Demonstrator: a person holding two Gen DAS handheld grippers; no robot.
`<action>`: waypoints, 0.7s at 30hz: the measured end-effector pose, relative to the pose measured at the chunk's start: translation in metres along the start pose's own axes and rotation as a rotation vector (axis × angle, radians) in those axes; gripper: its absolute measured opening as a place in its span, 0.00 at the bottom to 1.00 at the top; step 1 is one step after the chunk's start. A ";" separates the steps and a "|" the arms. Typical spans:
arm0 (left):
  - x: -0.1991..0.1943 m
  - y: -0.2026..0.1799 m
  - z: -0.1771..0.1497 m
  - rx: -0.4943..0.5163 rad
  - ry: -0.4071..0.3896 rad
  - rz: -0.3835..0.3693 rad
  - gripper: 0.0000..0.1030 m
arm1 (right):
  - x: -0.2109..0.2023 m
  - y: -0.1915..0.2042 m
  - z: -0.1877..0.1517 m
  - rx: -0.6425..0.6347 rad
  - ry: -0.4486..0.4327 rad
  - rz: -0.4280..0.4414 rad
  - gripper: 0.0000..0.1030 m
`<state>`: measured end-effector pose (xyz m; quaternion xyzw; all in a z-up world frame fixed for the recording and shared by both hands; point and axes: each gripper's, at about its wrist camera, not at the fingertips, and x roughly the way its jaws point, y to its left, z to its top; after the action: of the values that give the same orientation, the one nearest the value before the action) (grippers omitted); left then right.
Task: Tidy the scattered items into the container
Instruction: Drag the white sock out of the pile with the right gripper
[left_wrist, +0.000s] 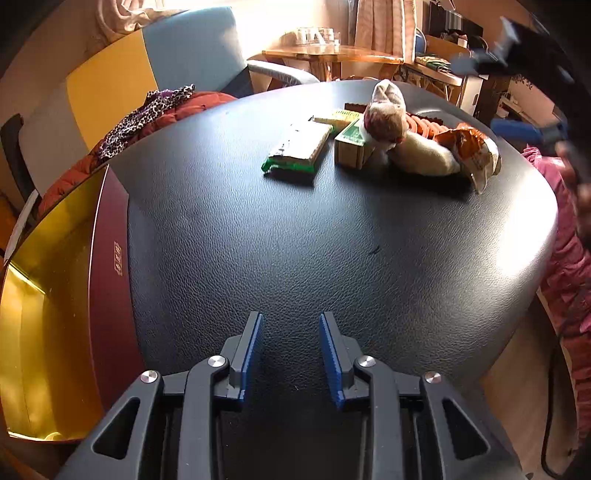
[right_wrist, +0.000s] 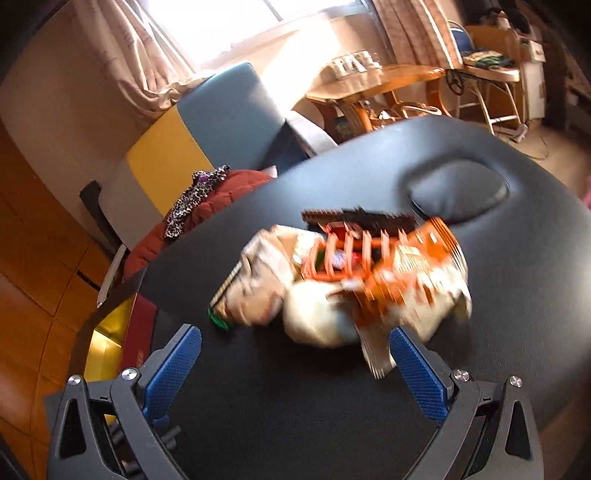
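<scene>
A pile of snack items lies at the far side of the black padded table (left_wrist: 295, 240): a green-edged packet (left_wrist: 297, 149), a small cardboard box (left_wrist: 352, 146), a rolled sock (left_wrist: 386, 110), a pale bun-like pack (left_wrist: 424, 155) and an orange bag (left_wrist: 472, 147). The red box with gold lining (left_wrist: 55, 295) stands at the table's left edge. My left gripper (left_wrist: 291, 350) is open and empty over bare table, well short of the pile. My right gripper (right_wrist: 295, 365) is wide open just in front of the blurred orange bag (right_wrist: 402, 273) and pale pack (right_wrist: 317, 317); it also shows in the left wrist view (left_wrist: 524, 125).
A chair (left_wrist: 192, 48) with a red cushion and leopard-print cloth (left_wrist: 147, 118) stands behind the table's left side. A wooden table (left_wrist: 332, 55) and shelves are farther back. Pink fabric (left_wrist: 565, 258) hangs at the table's right edge. A recessed pad (right_wrist: 458, 192) lies in the table beyond the pile.
</scene>
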<state>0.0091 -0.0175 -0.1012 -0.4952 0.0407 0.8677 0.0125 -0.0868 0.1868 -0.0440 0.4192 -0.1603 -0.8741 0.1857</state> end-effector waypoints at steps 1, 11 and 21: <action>0.001 0.001 -0.001 -0.002 0.005 -0.002 0.30 | 0.006 0.004 0.008 -0.004 0.003 0.007 1.00; 0.001 0.015 -0.013 -0.038 -0.010 -0.051 0.39 | 0.090 0.020 0.051 0.032 0.141 0.025 1.00; -0.002 0.030 -0.026 -0.085 -0.029 -0.088 0.50 | 0.074 0.038 -0.015 -0.090 0.213 0.102 1.00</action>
<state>0.0307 -0.0494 -0.1110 -0.4840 -0.0183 0.8744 0.0302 -0.1108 0.1174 -0.0862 0.4923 -0.1212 -0.8204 0.2644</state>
